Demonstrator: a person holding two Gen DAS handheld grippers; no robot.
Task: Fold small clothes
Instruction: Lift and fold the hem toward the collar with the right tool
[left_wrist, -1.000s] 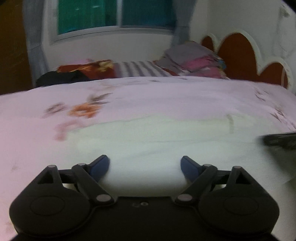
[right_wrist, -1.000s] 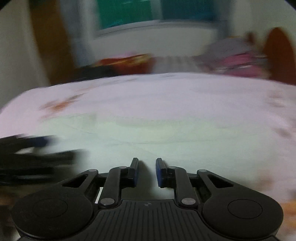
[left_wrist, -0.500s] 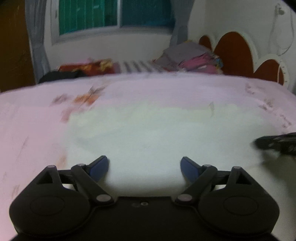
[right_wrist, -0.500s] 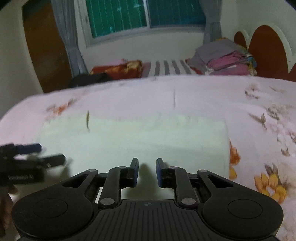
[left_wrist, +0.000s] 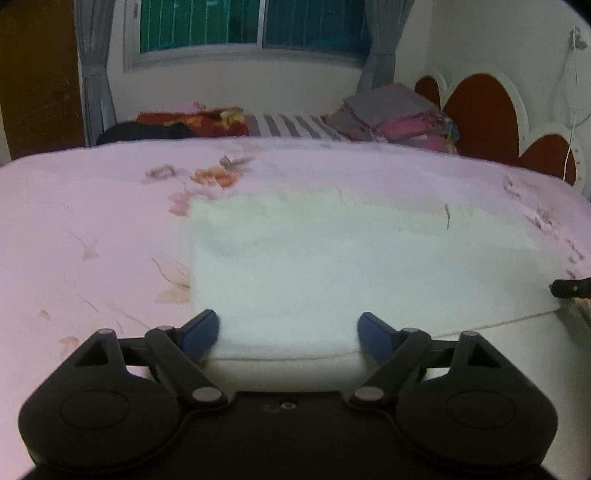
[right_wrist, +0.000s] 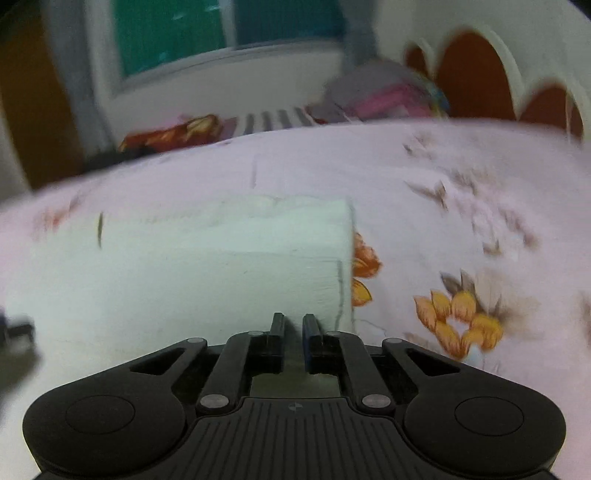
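Cloth (left_wrist: 332, 266) fills your left view; orange flowers (right_wrist: 458, 321) show only in your right. Left gripper (left_wrist: 288, 334) gapes, closing a little over the near edge. Right gripper (right_wrist: 293, 330) is squeezing onto the cloth's right corner. Bedsheet (right_wrist: 461, 177) beyond lies bare.

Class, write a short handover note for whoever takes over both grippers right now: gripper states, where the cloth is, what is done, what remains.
Left gripper: jaws wide and closing a little, over the near edge of the white rectangular cloth, not gripping.
Right gripper: jaws closing around the cloth's near right corner; cloth sits between them, but a firm grip cannot be confirmed.
Cloth: lies flat on the pink floral bedsheet, far portion apparently layered.
Done: cloth laid out, possibly one fold.
Left: secure both near corners, lift, fold over, smooth.
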